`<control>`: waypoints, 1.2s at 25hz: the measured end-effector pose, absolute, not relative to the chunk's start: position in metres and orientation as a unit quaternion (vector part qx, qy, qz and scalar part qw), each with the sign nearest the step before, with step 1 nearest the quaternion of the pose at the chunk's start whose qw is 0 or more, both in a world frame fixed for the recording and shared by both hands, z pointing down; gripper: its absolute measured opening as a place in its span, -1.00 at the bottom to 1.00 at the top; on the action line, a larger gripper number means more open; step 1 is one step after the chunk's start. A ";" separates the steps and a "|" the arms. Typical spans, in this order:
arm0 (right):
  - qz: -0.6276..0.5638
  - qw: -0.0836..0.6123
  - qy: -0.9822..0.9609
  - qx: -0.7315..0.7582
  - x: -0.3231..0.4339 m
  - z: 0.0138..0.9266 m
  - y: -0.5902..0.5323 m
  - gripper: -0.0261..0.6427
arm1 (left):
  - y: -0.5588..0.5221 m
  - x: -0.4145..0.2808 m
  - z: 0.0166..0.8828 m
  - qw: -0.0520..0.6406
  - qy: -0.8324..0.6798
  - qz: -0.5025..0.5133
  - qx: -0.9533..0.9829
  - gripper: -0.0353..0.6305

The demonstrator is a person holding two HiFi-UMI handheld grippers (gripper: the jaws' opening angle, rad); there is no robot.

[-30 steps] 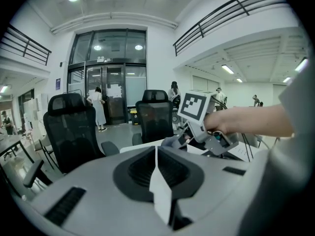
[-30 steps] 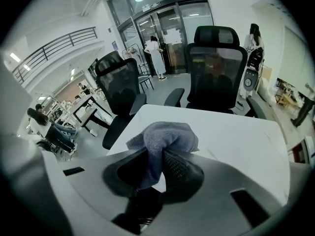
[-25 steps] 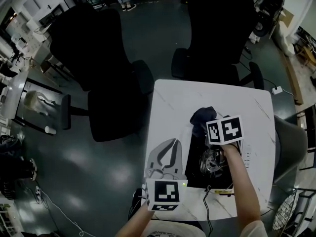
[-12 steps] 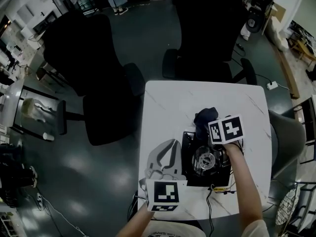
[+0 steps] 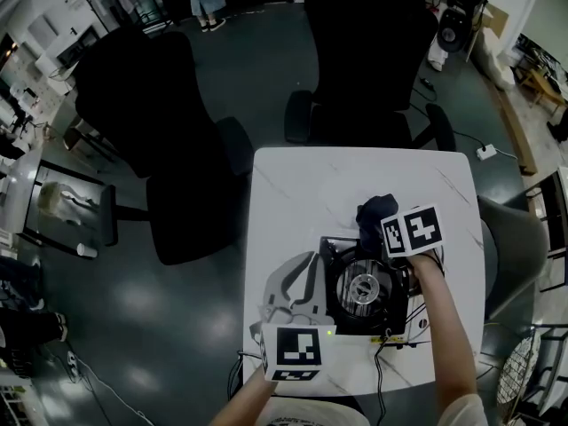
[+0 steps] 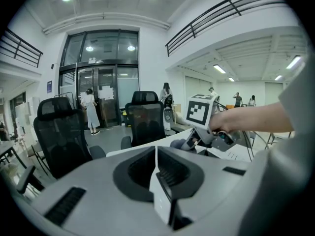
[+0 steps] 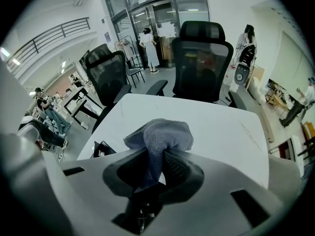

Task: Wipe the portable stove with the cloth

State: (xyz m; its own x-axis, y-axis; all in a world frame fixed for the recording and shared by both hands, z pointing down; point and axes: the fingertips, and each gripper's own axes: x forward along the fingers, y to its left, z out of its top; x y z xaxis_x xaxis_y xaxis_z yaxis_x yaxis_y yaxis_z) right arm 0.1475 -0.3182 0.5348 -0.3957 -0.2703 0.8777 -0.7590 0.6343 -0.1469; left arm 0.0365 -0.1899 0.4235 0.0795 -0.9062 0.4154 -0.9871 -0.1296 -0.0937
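Right gripper view shows your right gripper (image 7: pixel 158 156) clamped on the cloth (image 7: pixel 160 134), which bulges ahead of the jaws. The portable stove (image 5: pixel 364 289) lies below it, leftward; contact seems uncertain. Press down and sweep slowly. Your left gripper (image 6: pixel 156 154) is closed, empty.

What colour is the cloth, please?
The cloth is greyish blue; the right gripper view shows it best.

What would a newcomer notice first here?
The right gripper clamps a bunched cloth at the far edge of the black stove, which sits near the front of the white table. The left gripper, jaws together and empty, is held left of the stove.
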 end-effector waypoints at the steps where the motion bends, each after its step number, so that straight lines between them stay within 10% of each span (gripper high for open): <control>1: 0.278 0.442 -0.787 0.327 0.151 0.535 -0.319 -0.66 | -0.190 0.038 0.423 0.106 -0.650 0.191 0.727 -0.83; 30: 0.315 0.417 -0.748 0.409 0.254 0.538 -0.355 -0.66 | -0.200 0.074 0.418 0.098 -0.634 0.198 0.741 -0.83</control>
